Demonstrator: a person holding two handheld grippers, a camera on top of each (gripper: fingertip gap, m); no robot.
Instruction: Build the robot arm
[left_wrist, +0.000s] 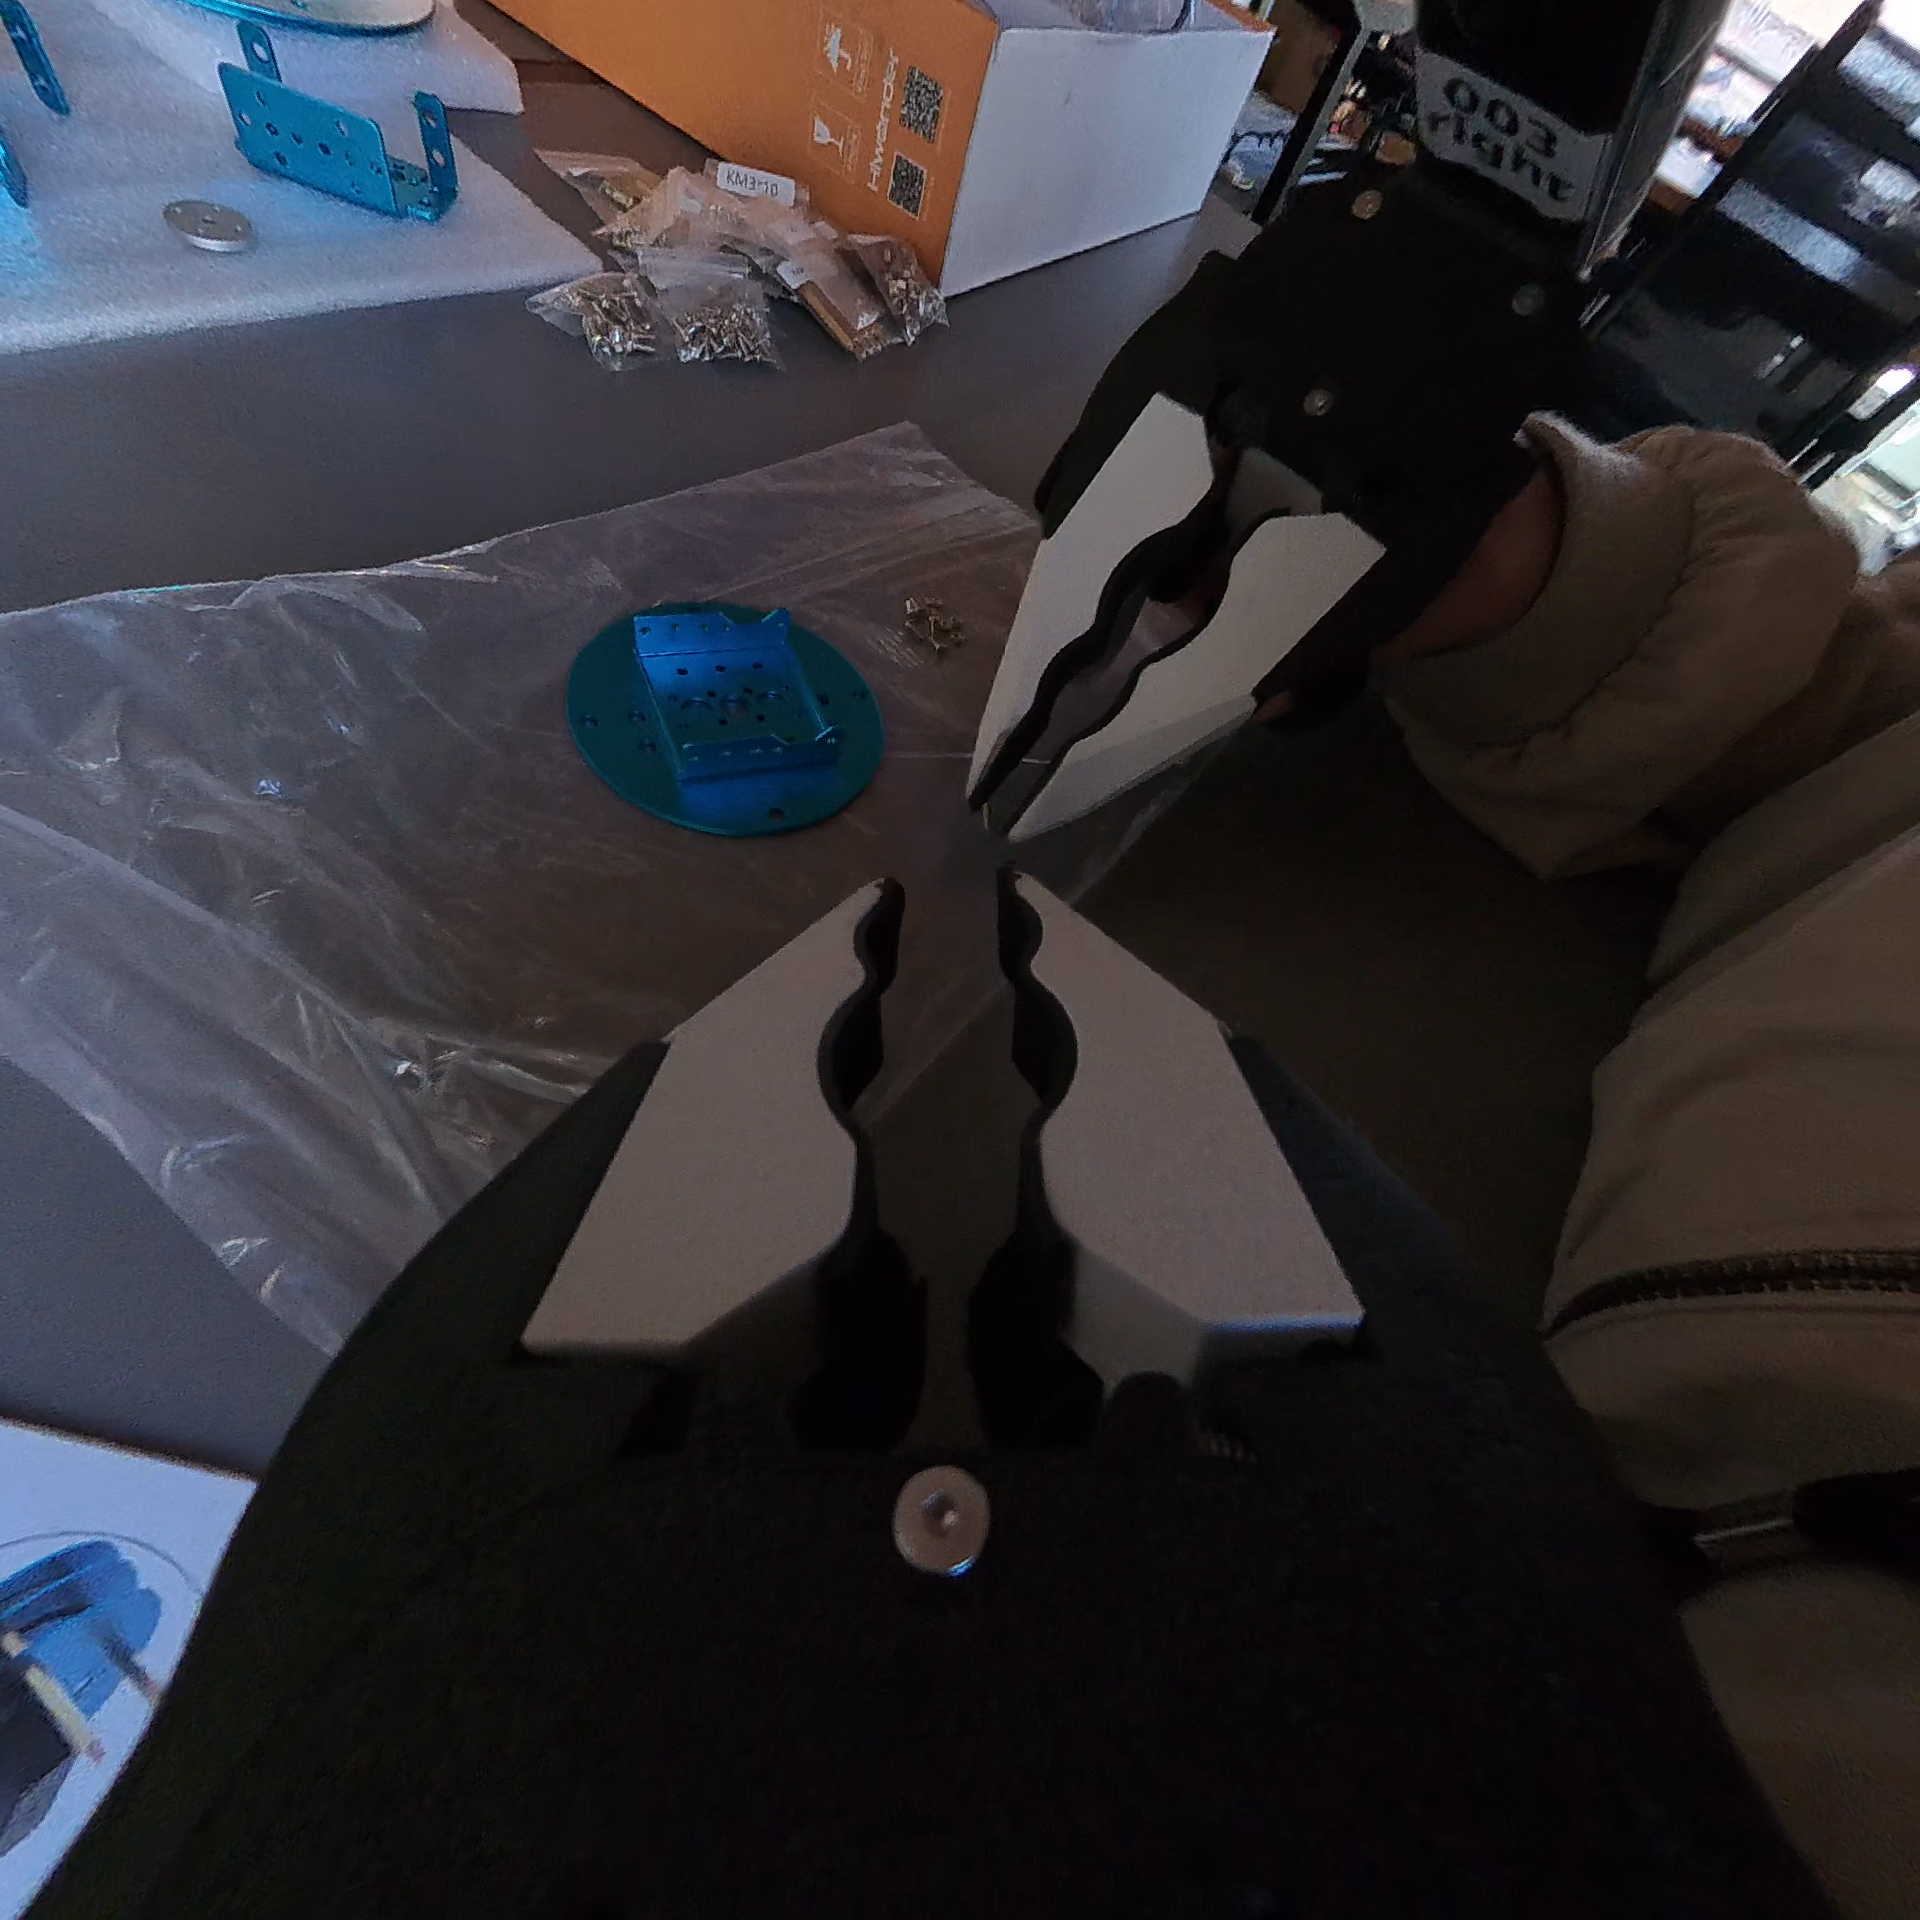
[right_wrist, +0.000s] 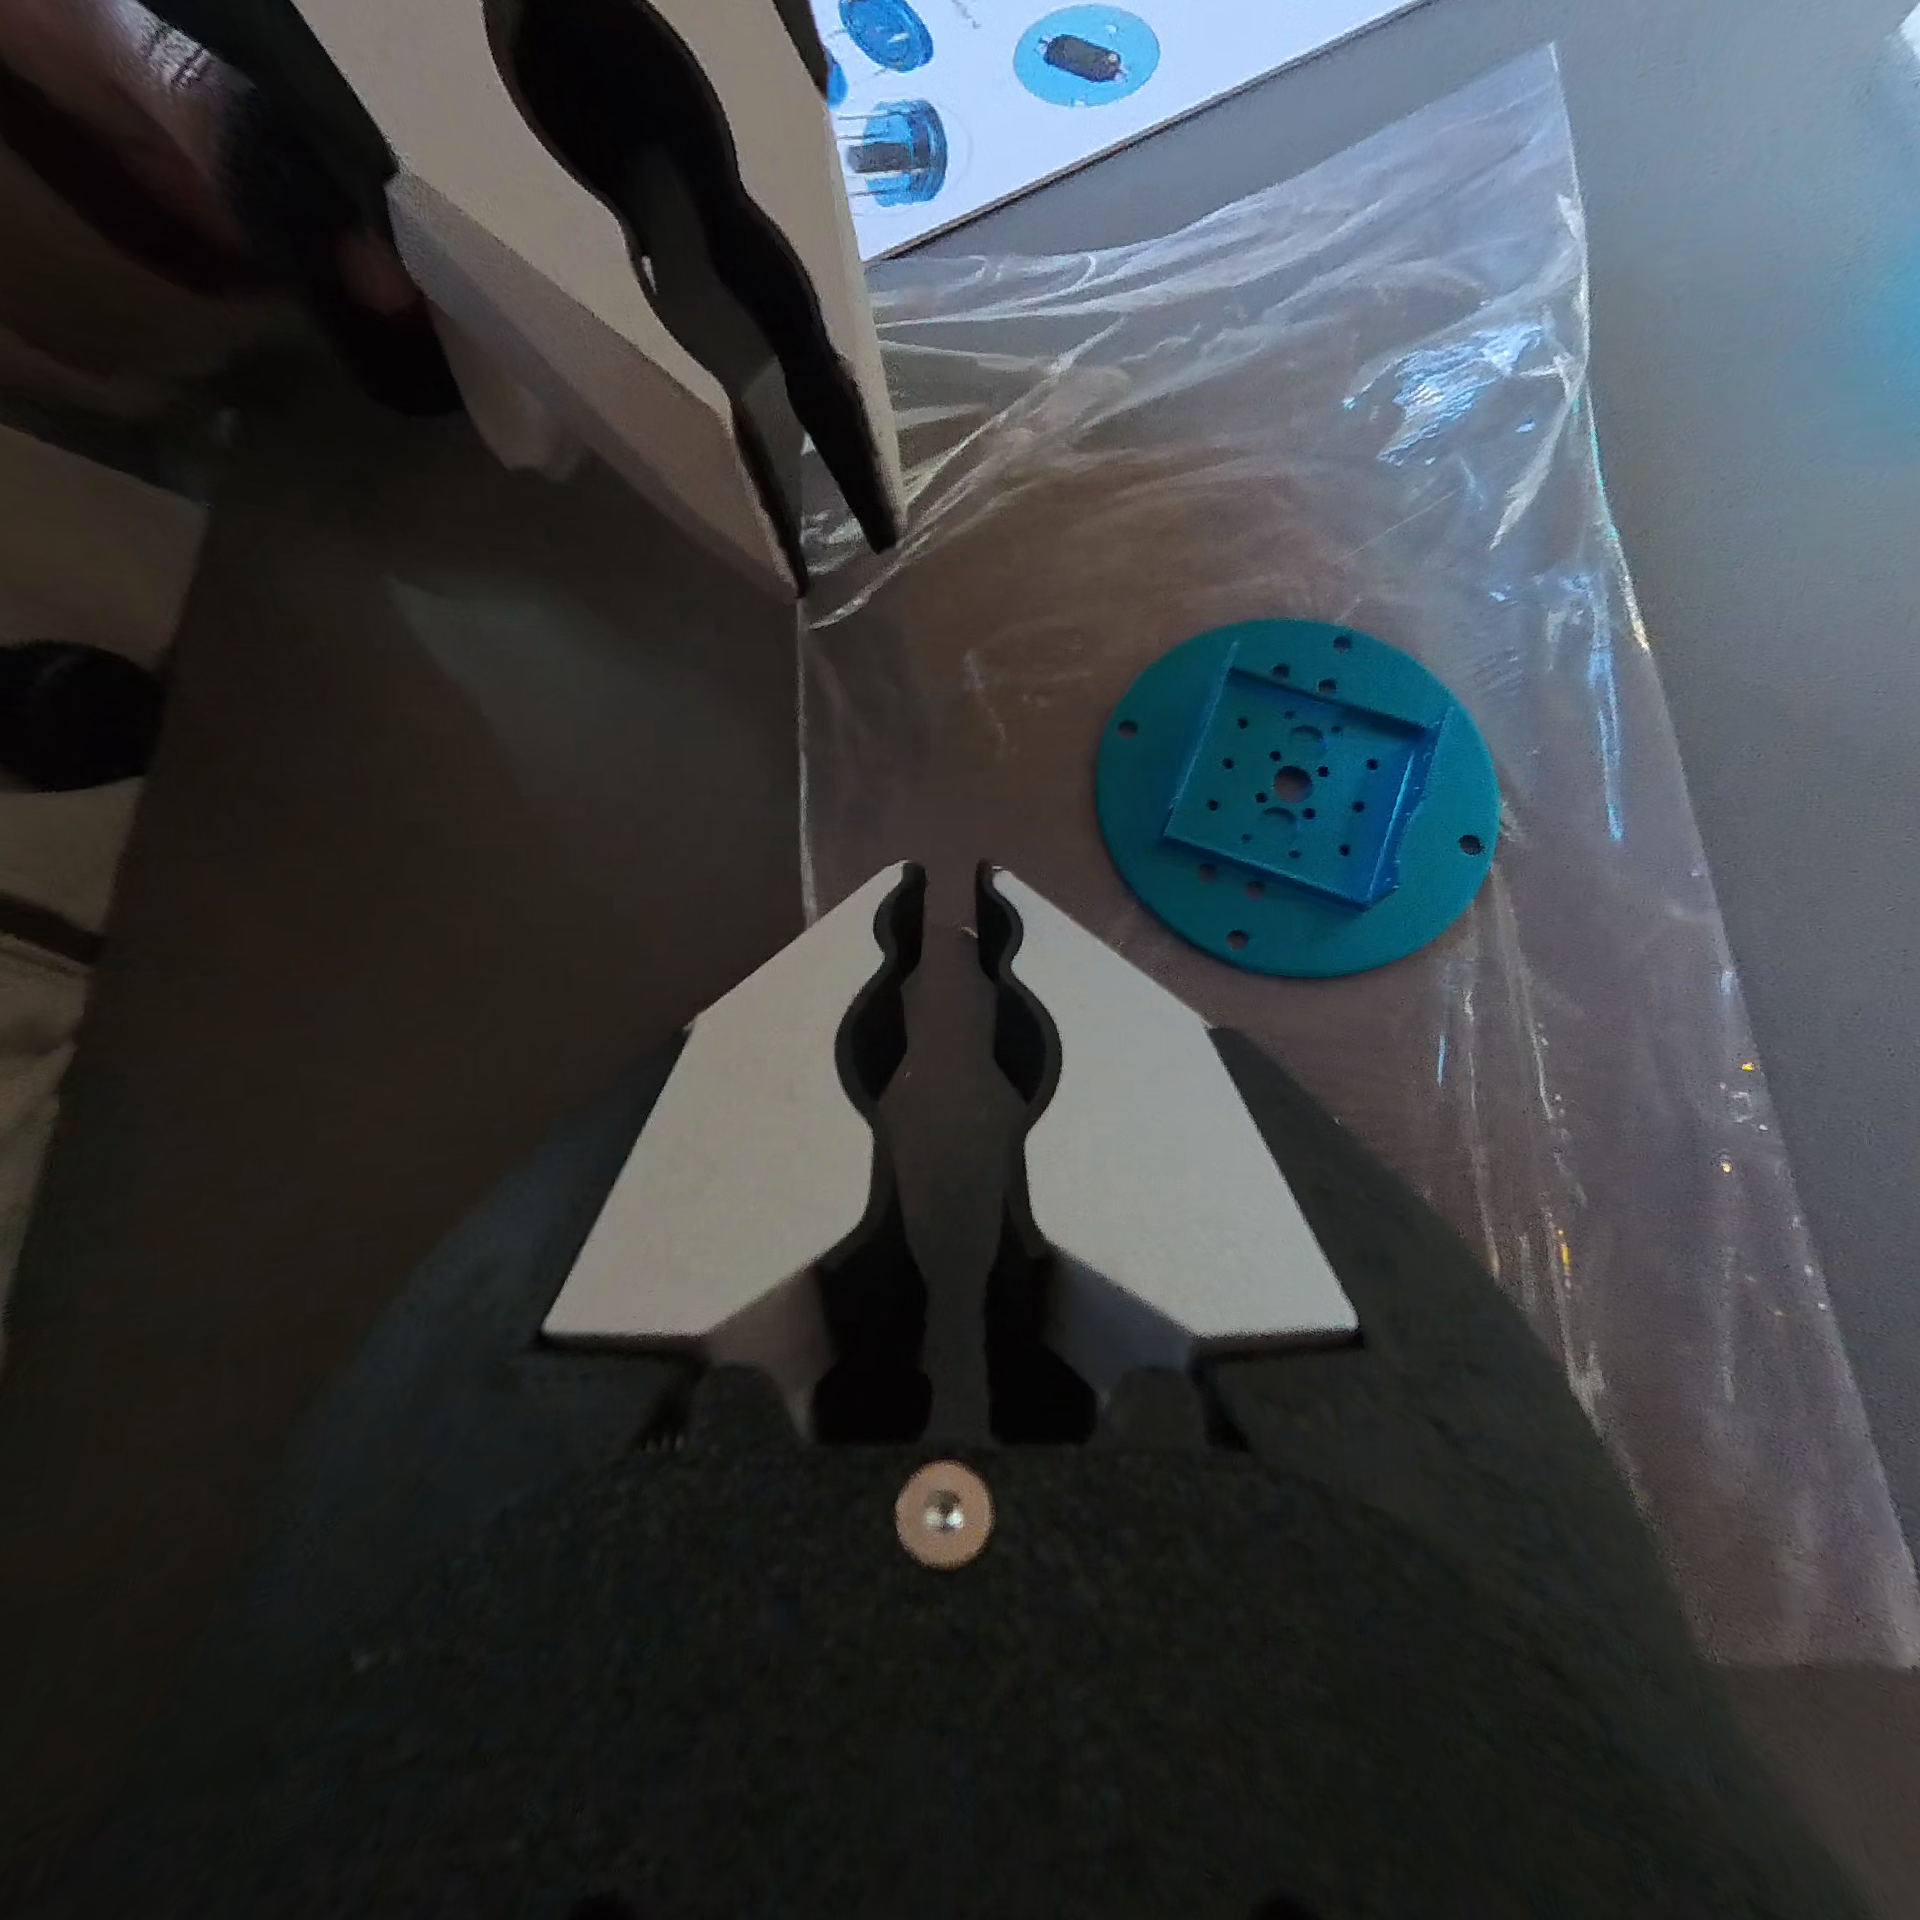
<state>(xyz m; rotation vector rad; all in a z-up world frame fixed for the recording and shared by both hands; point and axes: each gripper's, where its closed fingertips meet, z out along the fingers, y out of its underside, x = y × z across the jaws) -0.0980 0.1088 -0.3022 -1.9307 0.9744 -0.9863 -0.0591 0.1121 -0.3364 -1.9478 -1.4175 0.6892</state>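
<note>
A round teal plate (left_wrist: 613, 774) with a blue square bracket (left_wrist: 727, 707) on it lies on a clear plastic sheet (left_wrist: 312, 779) on a dark table. It also shows in the right wrist view as plate (right_wrist: 1299, 935), bracket (right_wrist: 1288, 779) and sheet (right_wrist: 1247, 416). My left gripper (left_wrist: 948, 881) hovers at the sheet's near edge, jaws a little apart and empty. My right gripper (right_wrist: 948, 868) is over the same edge with a narrow gap between its tips and nothing seen in it. The grippers face each other, tips close, as the left wrist view (left_wrist: 992, 819) and right wrist view (right_wrist: 842, 566) show.
A few loose screws (left_wrist: 933, 627) lie on the sheet behind the plate. Bags of screws (left_wrist: 727, 281), an orange and white box (left_wrist: 727, 83), a blue bracket (left_wrist: 332, 145) and a silver disc (left_wrist: 208, 225) sit farther back. A printed sheet (right_wrist: 1039, 104) lies nearby. A beige sleeve (left_wrist: 1662, 623) is at right. The left gripper's tips are roughly 6 cm from the right gripper's. Left tips and right tips are each some 9 cm from the round teal plate (left_wrist: 613, 774). It is also in sight in the right wrist view (right_wrist: 1273, 635).
</note>
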